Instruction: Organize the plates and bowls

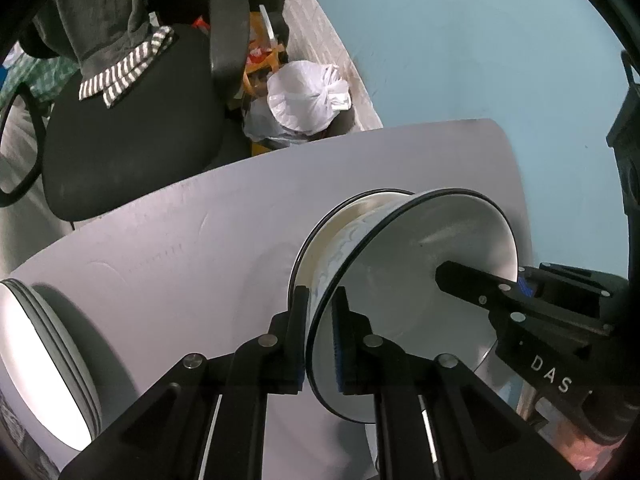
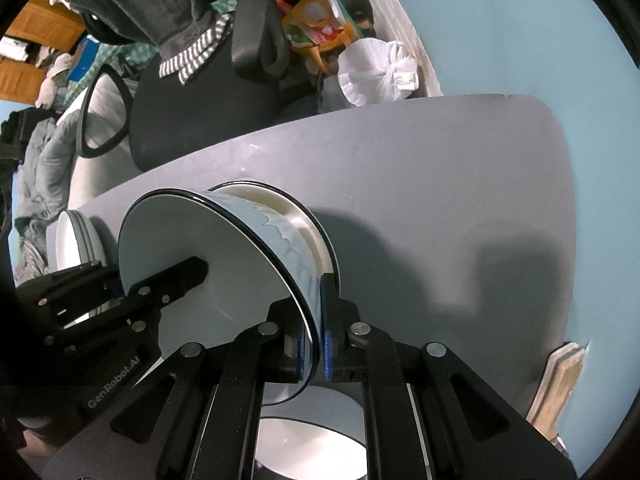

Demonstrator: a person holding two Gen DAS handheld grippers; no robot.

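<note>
**Bowl pinched from both sides, over a plate**

Open grey table point(image 1: 168, 248) ahead of both tools; its far edge meets the chair point(image 1: 132, 128). Left gripper point(image 1: 320, 336) and right gripper point(image 2: 318, 344) each clamp opposite rims of the bowl point(image 1: 400, 280), seated on a plate point(image 2: 308, 220). Plate stack point(image 1: 44, 360) left of the left tool. Another bowl point(image 2: 312, 440) beneath the right tool.

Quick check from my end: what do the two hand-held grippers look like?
Both are matte black linkage frames with silver round pivot pins and blue ribbed finger pads. The left hand-held gripper matches the right hand-held gripper; white lettering on their sides reads "GenRobot.AI" and "DAS".
</note>
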